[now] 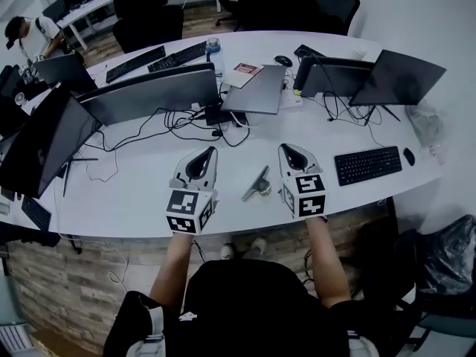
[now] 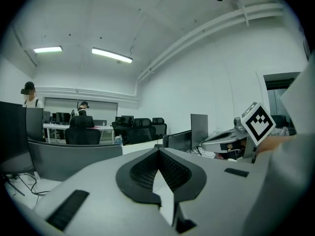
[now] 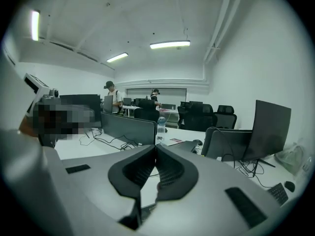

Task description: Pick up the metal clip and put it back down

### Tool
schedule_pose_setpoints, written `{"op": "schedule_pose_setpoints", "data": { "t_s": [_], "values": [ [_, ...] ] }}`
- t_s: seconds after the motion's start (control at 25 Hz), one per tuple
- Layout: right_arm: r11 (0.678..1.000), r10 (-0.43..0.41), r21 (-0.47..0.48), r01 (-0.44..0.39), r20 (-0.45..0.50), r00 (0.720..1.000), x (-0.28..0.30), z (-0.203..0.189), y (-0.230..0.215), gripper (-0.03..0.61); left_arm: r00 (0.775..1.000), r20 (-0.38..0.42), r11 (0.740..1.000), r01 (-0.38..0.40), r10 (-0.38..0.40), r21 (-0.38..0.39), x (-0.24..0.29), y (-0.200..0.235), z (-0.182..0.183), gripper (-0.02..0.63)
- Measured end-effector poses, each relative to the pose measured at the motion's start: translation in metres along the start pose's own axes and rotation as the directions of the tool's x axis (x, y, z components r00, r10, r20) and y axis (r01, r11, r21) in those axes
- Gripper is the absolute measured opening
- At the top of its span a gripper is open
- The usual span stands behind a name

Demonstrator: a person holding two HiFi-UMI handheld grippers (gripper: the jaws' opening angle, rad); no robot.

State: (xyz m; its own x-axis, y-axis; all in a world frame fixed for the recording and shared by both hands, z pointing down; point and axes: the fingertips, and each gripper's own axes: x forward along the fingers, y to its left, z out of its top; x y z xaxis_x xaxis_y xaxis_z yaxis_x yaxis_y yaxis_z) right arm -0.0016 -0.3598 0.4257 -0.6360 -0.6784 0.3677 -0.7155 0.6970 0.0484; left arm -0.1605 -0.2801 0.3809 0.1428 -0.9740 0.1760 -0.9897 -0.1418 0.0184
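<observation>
Two sets of tongs hang above the white desk (image 1: 126,195), side by side, and neither carries anything. Our left tongs (image 1: 209,153) are closed: in the left gripper view their dark ribbed pads (image 2: 142,173) meet at the tips with nothing between them. Our right tongs (image 1: 285,149) are closed too, and in the right gripper view their pads (image 3: 172,173) press together along the front edge, again on nothing.

We see the metal clip (image 1: 257,184) lying on the desk in the gap between the two tongs, a little nearer the right pair and touching neither. It rests at a slant, its wider end toward us.

Beyond the tongs, black cables (image 1: 178,121) trail across the desk below the back of a grey monitor (image 1: 149,95). A closed laptop (image 1: 256,89) lies further back, with a water bottle (image 1: 214,54) beside it. To the right of our right tongs sit a black keyboard (image 1: 368,165) and, just beside it, a mouse (image 1: 408,155).
</observation>
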Motion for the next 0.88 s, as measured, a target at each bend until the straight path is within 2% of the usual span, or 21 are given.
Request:
{"op": "schedule_pose_setpoints", "data": {
  "t_s": [0.64,0.88],
  "values": [
    [1.0,-0.029,0.01,0.028,0.217,0.976,-0.046,0.08,-0.006,0.025,0.989,0.149,0.998,-0.007,-0.003,0.066,-0.022,0.0,0.076,0.011],
    [0.999,-0.038,0.015,0.035,0.268,0.963,-0.054,0.095,-0.006,0.025,0.981,0.19,0.996,0.005,-0.022,0.086,-0.023,-0.006,0.094,0.011]
  ]
}}
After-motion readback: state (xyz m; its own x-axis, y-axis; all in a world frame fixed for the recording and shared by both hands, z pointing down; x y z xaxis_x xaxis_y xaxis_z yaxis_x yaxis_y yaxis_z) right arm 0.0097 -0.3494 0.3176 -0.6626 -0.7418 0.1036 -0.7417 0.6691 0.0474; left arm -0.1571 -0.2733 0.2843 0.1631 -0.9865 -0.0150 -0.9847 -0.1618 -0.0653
